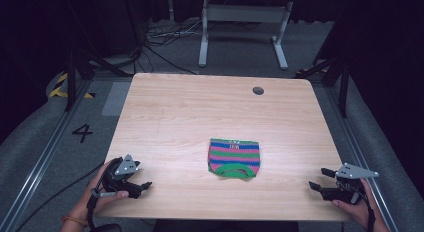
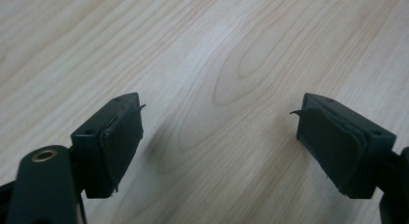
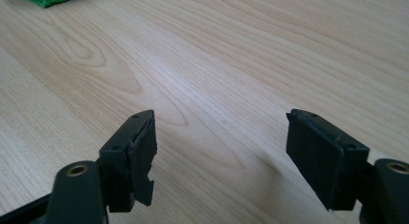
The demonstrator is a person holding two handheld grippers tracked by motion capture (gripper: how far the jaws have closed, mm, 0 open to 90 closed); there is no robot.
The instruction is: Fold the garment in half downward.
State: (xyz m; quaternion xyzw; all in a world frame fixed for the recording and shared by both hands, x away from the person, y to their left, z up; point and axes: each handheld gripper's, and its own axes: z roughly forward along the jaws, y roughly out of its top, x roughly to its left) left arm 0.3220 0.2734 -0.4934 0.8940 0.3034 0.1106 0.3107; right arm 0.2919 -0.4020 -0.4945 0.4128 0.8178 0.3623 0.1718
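Tongs first: left tongs (image 1: 141,186) and right tongs (image 1: 318,179) both spread, empty, low at the near corners of the pale wood-grain surface (image 1: 175,117). Small striped knitted garment (image 1: 234,158), green-edged, lies flat between them, near centre.

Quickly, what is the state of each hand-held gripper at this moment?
Left hand-held gripper: open, holding nothing, above the light wooden table.
Right hand-held gripper: open, holding nothing.
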